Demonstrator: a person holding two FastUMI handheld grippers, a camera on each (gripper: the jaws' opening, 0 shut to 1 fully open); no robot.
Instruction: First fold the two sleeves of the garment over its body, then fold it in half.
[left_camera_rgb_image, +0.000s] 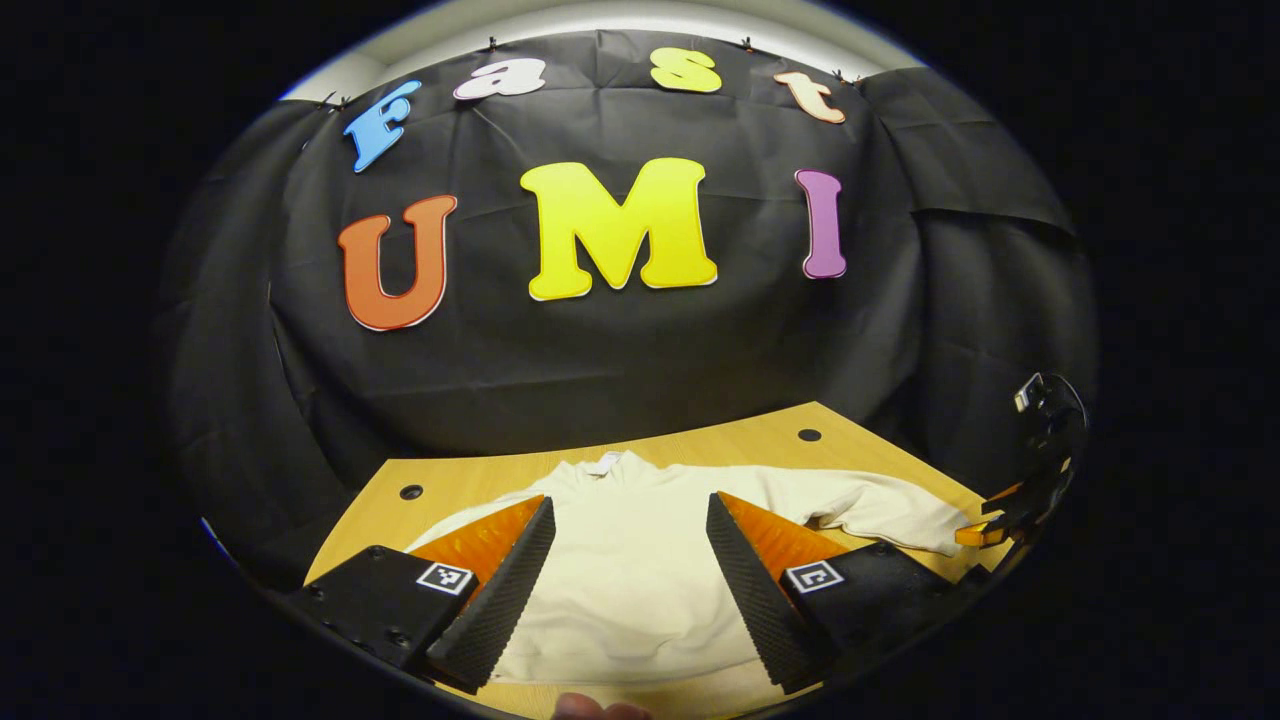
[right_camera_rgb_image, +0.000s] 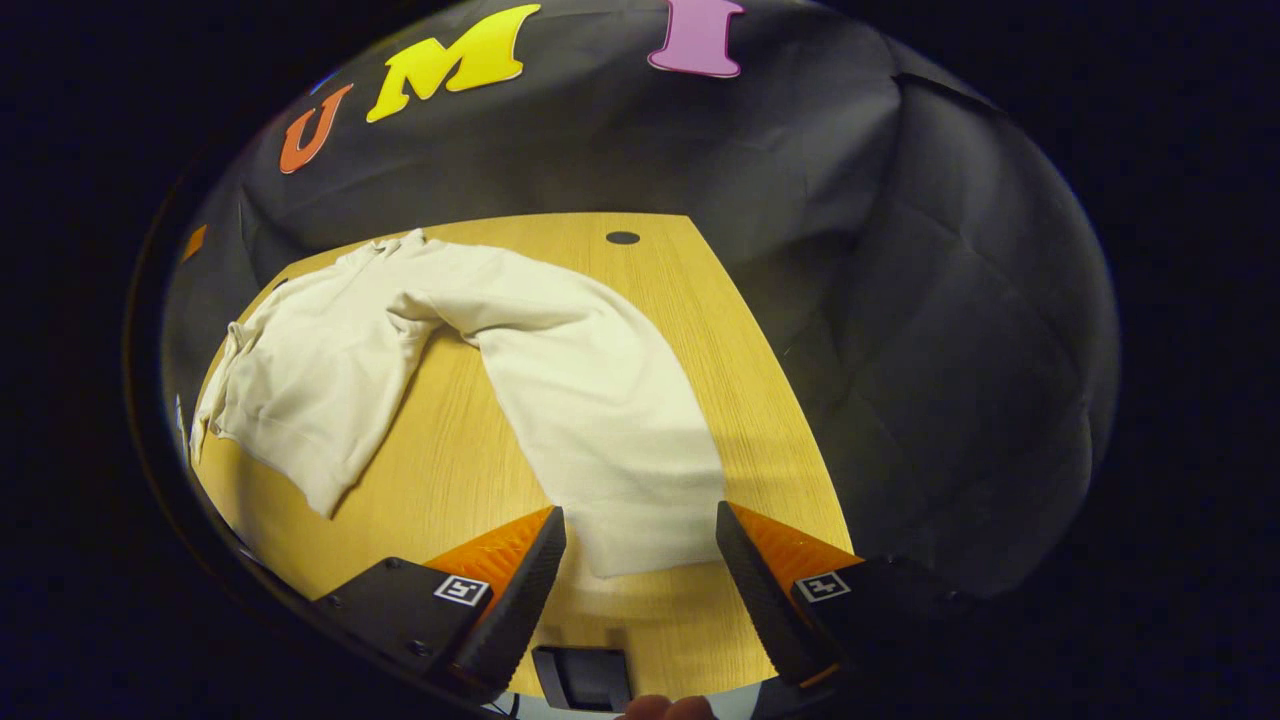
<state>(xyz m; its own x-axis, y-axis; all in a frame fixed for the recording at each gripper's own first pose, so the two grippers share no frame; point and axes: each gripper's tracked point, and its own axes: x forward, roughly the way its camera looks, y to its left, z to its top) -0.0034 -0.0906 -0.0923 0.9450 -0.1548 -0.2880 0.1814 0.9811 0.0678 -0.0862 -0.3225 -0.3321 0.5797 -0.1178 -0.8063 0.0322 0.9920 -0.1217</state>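
Fingers of the left gripper are standing wide apart in the left gripper view, hovering over the body of a cream long-sleeved sweatshirt with nothing between them. Each finger base is carrying a small square black-and-white marker tag — a coded pattern, not readable writing. The sweatshirt is lying flat on the light wooden table, its collar pointing toward the black booth wall, where a small neck label is showing, too small to read. One sleeve is stretching out to the right, its cuff reaching the other gripper, seen small at the table's right edge.

In the right gripper view, the right gripper is also spread wide, its fingertips sitting either side of the sleeve's cuff end — whether they are touching the cloth I cannot tell. The sleeve is running away from the cuff in a curve to the shoulder, while the sweatshirt's body is lying bunched to the left. A round cable hole is showing in the table near the wall.
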